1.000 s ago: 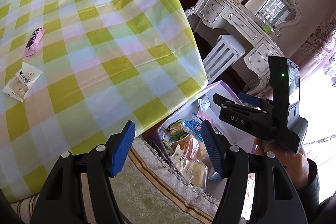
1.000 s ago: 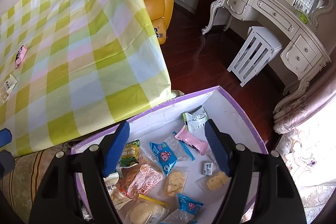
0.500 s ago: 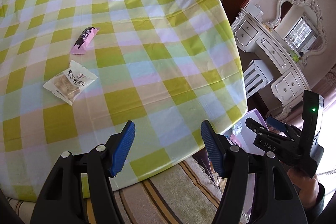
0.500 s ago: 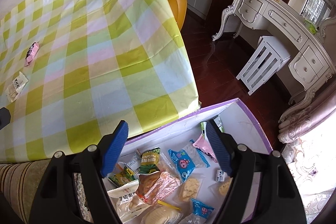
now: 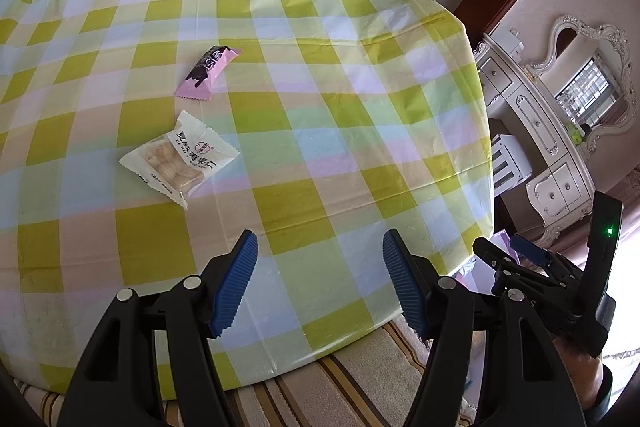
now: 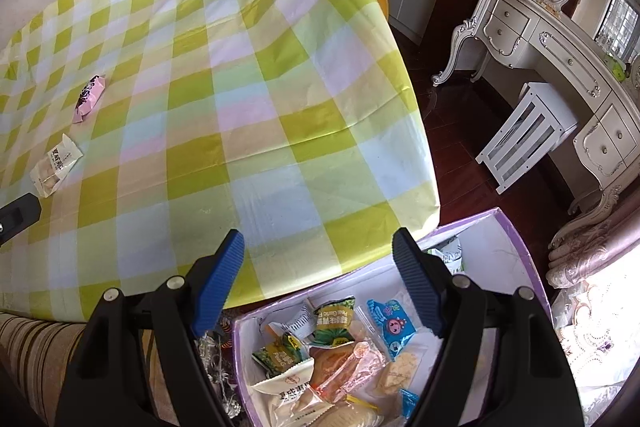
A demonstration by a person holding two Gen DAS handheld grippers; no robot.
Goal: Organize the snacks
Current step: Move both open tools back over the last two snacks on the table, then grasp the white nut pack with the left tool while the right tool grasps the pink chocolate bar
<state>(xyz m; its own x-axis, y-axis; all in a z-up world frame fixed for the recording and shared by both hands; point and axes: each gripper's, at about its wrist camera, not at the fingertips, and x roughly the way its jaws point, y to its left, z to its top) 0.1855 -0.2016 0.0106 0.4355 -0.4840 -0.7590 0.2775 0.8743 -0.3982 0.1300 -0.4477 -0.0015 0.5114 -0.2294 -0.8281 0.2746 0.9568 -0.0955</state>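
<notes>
Beyond the left hand-held gripper [image 5: 318, 283], up and to the left across the checked desk [image 5: 320, 131], lies the white cracker packet [image 5: 180, 159], its long axis slanting from upper left to lower right. Just past that packet sits the pink snack bar [image 5: 208, 73]. Both left jaws stand parted and empty. The right hand-held gripper [image 6: 318, 287], also parted and empty, hangs over the purple snack box [image 6: 516, 251], well apart from the packet, so the left looks nearer.

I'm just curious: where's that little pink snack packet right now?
The pink packet lies on the checked tablecloth, left of centre in both views, just beyond the white biscuit packet.
</notes>
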